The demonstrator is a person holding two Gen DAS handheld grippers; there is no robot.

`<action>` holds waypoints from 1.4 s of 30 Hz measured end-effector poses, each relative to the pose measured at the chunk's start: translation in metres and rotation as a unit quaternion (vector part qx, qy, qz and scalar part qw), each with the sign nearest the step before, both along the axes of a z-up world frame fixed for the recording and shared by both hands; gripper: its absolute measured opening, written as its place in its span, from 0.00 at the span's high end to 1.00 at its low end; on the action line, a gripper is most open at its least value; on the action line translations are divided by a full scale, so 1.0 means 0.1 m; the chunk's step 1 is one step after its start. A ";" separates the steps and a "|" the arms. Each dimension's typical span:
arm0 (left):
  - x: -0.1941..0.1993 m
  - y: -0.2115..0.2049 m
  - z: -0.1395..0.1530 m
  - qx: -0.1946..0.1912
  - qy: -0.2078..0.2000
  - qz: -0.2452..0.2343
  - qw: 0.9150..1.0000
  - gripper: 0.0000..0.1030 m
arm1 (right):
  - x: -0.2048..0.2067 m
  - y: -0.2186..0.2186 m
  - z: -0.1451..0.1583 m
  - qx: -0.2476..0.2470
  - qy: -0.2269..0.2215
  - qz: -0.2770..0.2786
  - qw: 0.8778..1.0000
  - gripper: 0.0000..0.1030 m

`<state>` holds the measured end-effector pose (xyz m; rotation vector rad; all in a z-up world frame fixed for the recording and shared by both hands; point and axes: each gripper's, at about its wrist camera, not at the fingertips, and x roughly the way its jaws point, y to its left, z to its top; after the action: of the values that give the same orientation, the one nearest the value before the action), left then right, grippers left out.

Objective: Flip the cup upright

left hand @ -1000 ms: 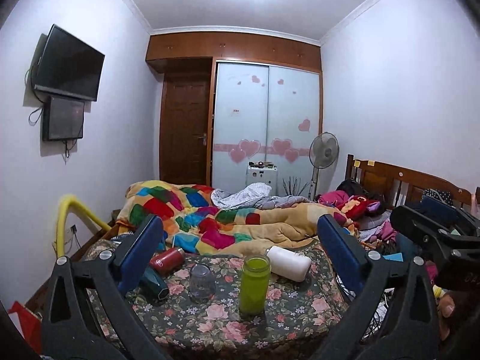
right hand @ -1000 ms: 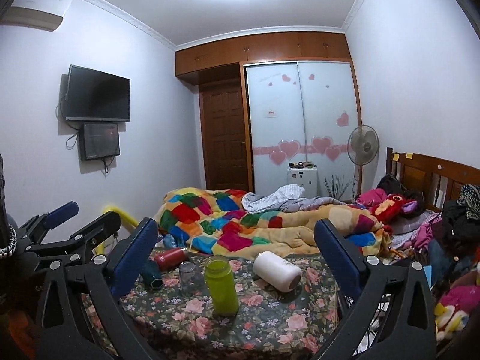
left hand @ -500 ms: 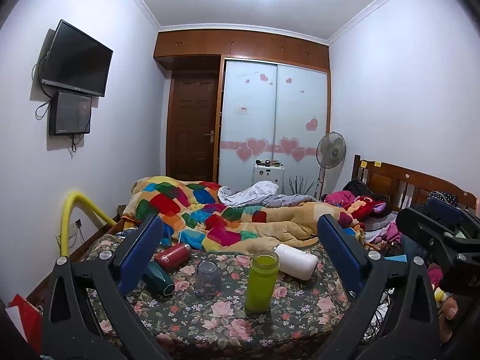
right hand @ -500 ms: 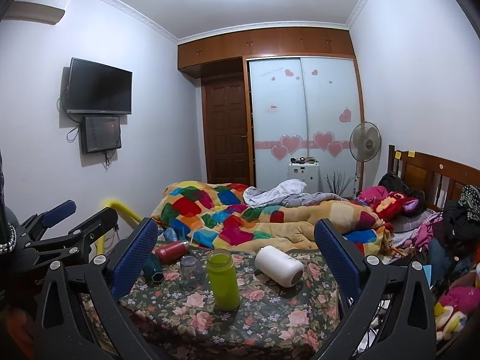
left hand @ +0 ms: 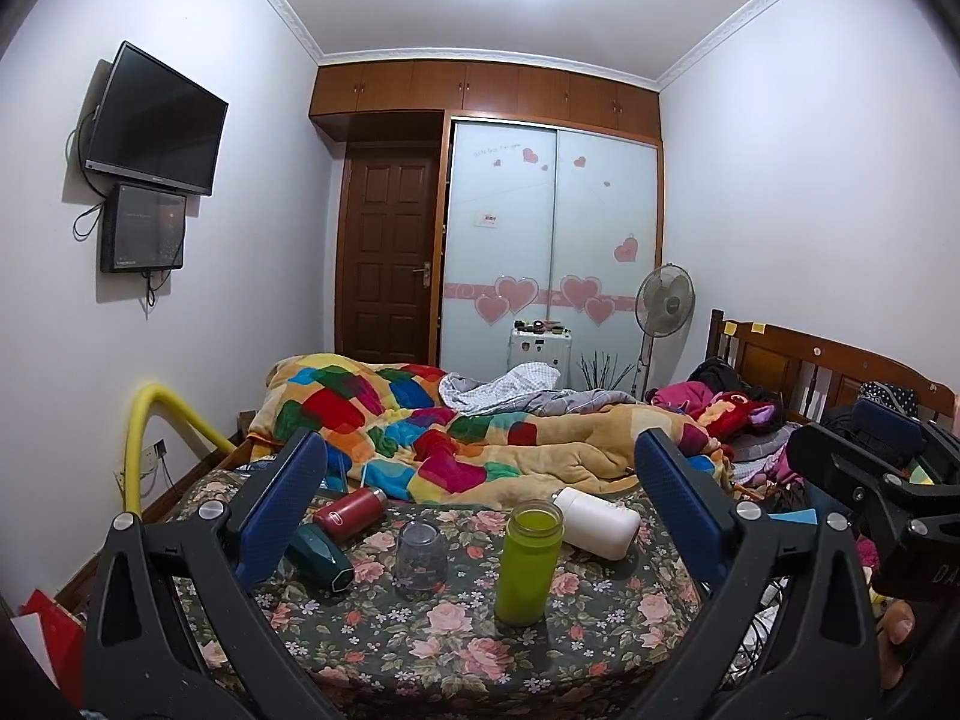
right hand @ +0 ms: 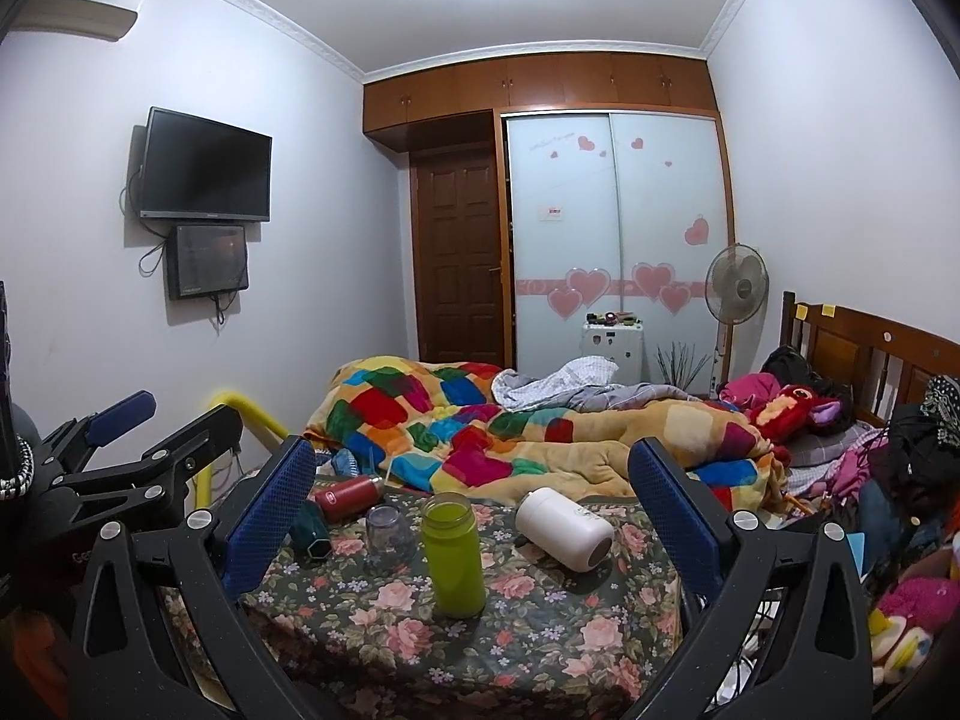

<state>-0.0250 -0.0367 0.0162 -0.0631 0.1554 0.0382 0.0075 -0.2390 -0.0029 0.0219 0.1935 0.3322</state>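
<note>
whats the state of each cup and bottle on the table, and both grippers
green bottle: upright, lid off
glass cup: standing upside down
white bottle: on its side
red bottle: on its side
teal bottle: on its side
left gripper: open, holding nothing
right gripper: open, holding nothing

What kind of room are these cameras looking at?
A lived-in bedroom, most likely in a home. A bed with a patchwork quilt and wooden headboard fills it, a sliding-door wardrobe with heart stickers stands behind, and a TV hangs on the wall.
</note>
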 end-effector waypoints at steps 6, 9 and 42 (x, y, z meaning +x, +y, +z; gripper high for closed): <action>0.00 0.00 0.00 -0.001 0.002 0.000 1.000 0.00 | 0.00 0.02 0.00 -0.001 0.001 0.002 1.000 0.00; 0.00 0.00 0.00 -0.001 0.002 0.000 1.000 0.00 | 0.00 0.03 0.00 0.000 0.002 0.002 1.000 0.00; 0.08 -0.01 -0.03 0.001 0.010 -0.007 1.000 0.00 | 0.02 0.03 -0.02 0.006 0.008 0.001 1.000 0.00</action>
<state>-0.0172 -0.0378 0.0132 -0.0600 0.1760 0.0243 0.0091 -0.2360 -0.0052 0.0362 0.2079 0.3356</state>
